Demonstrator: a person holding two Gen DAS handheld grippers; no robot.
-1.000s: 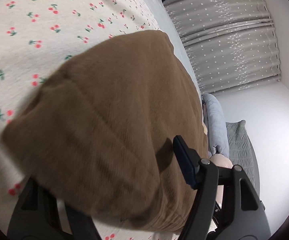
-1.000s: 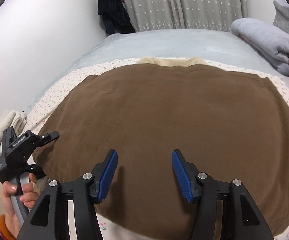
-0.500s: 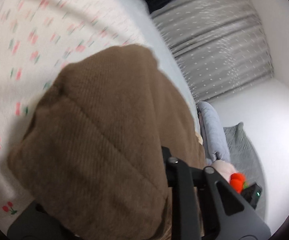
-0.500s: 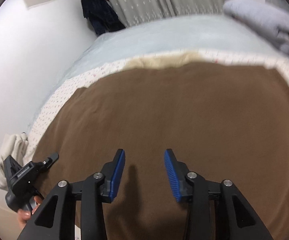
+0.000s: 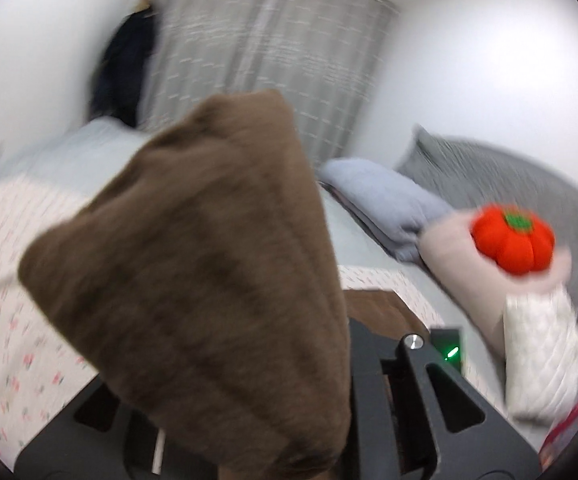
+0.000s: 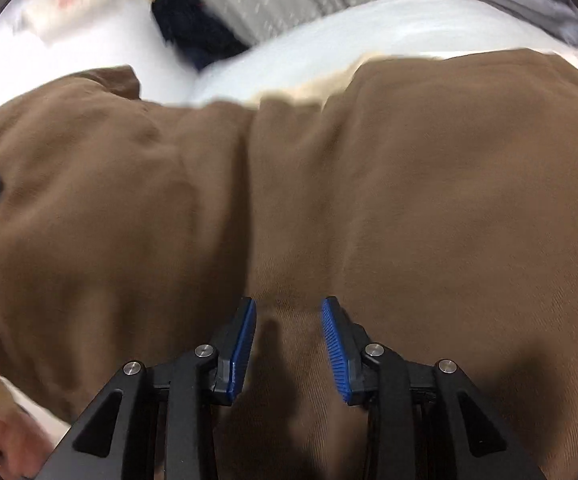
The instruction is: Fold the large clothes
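Note:
A large brown garment (image 6: pixel 409 184) lies spread on the bed. My left gripper (image 5: pixel 329 420) is shut on a corner of it, and that brown corner (image 5: pixel 209 264) drapes over the fingers and hides them. In the right wrist view the lifted left part of the garment (image 6: pixel 89 184) stands raised and folds over toward the middle. My right gripper (image 6: pixel 289 344) is open just above the garment's near middle, its blue pads (image 6: pixel 335 344) apart with nothing between them.
A cherry-print sheet (image 5: pixel 5 320) covers the bed. A folded grey blanket (image 5: pixel 385 208), pillows (image 5: pixel 541 352) and an orange pumpkin plush (image 5: pixel 513 236) lie at the right. Grey curtains (image 5: pixel 269 60) and a dark hanging garment (image 5: pixel 125 68) are behind. A hand (image 6: pixel 5 436) shows at lower left.
My left gripper has lifted the brown corner off the sheet and swung it up and across. My right gripper has moved lower and closer over the garment, its jaws narrower.

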